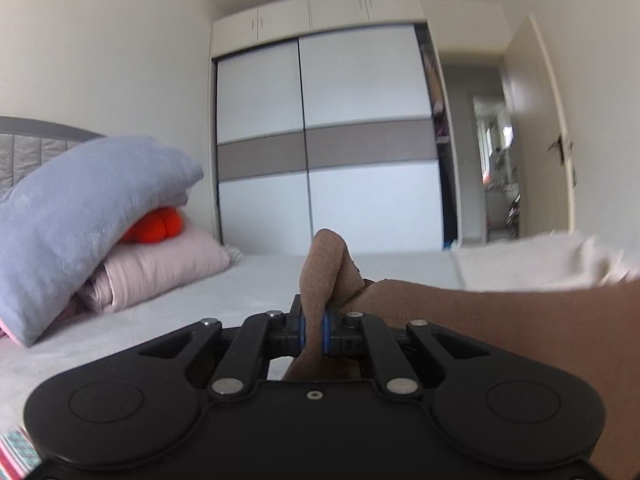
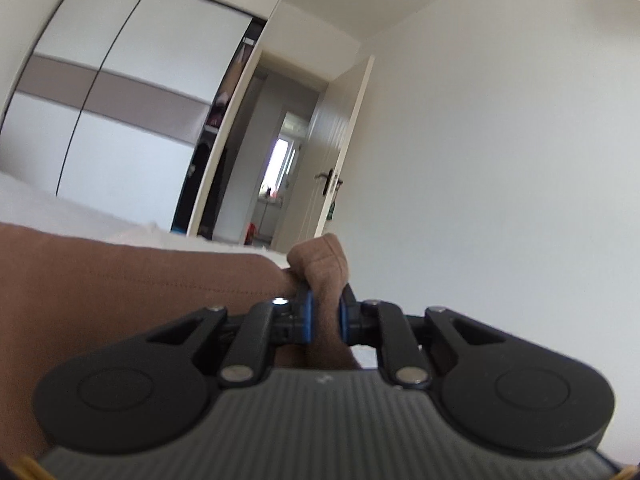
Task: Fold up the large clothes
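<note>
A large brown garment is held up between both grippers above a bed. My left gripper is shut on one bunched corner of it, and the cloth stretches away to the right. My right gripper is shut on another bunched corner of the brown garment, and the cloth stretches away to the left. The lower part of the garment is hidden behind the gripper bodies.
The bed has a light grey sheet. A blue-grey blanket, an orange plush and a pink folded quilt are piled at its left. A white cloth lies at right. A white sliding wardrobe and an open door stand beyond.
</note>
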A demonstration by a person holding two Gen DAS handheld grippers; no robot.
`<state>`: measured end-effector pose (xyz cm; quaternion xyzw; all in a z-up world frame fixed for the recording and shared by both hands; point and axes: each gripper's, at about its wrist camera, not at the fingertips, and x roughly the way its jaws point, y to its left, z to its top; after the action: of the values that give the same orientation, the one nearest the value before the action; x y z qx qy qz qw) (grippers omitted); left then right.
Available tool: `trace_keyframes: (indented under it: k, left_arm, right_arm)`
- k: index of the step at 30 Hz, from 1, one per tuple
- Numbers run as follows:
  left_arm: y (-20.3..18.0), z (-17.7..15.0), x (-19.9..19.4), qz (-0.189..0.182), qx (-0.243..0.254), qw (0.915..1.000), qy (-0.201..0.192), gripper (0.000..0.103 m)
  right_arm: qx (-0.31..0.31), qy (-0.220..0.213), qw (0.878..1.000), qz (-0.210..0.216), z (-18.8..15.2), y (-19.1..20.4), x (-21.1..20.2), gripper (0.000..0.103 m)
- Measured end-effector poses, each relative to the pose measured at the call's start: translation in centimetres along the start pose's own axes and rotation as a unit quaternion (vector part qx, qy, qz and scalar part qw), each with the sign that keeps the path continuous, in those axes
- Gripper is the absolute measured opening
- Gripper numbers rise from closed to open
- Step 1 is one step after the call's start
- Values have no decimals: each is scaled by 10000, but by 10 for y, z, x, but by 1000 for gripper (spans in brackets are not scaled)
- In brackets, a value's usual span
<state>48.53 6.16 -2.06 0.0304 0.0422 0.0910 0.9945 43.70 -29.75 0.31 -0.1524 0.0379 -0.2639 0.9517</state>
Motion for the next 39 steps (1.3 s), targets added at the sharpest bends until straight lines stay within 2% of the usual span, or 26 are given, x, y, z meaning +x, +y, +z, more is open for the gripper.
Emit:
trace_keyframes:
  k: [2,4,7,9,11,14,16,17,18,19,20,22,23,25,28,30,32,35,37,38,39]
  left_arm:
    - [-9,-27,22,88,181,9997,154,9]
    - [-16,-47,44,138,309,9980,542,9]
    - [-26,-55,83,148,664,9858,1536,11]
    - [-25,-61,98,168,668,9773,2002,14]
    - [-13,-62,101,154,294,9760,2152,20]
    - [17,-62,100,329,-474,9713,2305,26]
    - [34,-59,96,907,-719,9629,2439,24]
    - [43,-57,92,972,-864,9602,2470,22]
    - [51,-53,86,858,-981,9611,2434,22]
    - [53,-47,77,752,-941,9647,2343,22]
    - [50,-40,68,645,-761,9702,2206,22]
    - [34,-22,46,283,-462,9803,1901,23]
    - [24,-16,36,21,-436,9819,1844,23]
    - [-1,-5,20,-623,-457,9793,1869,23]
    - [-34,-10,1,-1361,-527,9694,1973,26]
    - [-48,-24,-5,-1389,-200,9698,1995,26]
    - [-38,-42,-2,-1229,35,9701,2091,26]
    - [12,-54,3,-1031,-349,9691,2214,26]
    - [39,-52,2,-972,-460,9677,2279,25]
    - [44,-48,0,-913,-414,9676,2317,25]
    - [44,-42,-5,-802,-220,9696,2303,25]
  right_arm:
    - [-131,212,9997,-5,-18,19,21,12]
    - [-324,531,9980,55,-35,36,43,12]
    - [-715,1539,9847,387,-50,58,84,13]
    - [-615,2171,9722,632,-57,59,107,16]
    - [-166,2552,9633,819,-59,51,120,18]
    - [897,2817,9503,970,-60,15,126,23]
    - [1730,2950,9363,798,-64,-21,121,28]
    - [2024,3050,9291,528,-65,-43,115,28]
    - [2128,3164,9237,376,-66,-59,113,30]
    - [2164,3201,9214,406,-68,-74,107,30]
    - [2126,3125,9243,529,-64,-81,101,30]
    - [1769,2772,9414,749,-47,-79,79,30]
    - [1530,2569,9496,942,-36,-70,68,30]
    - [1163,2264,9574,1364,-14,-40,45,31]
    - [975,2132,9505,2040,2,9,11,38]
    - [852,2222,9444,2270,1,33,-1,41]
    - [702,2375,9433,2212,-9,39,-3,41]
    - [979,2610,9396,1983,-30,4,7,41]
    - [1200,2691,9342,2014,-44,-33,19,35]
    - [1192,2731,9352,1914,-45,-45,18,35]
    - [1002,2741,9426,1622,-44,-53,13,39]
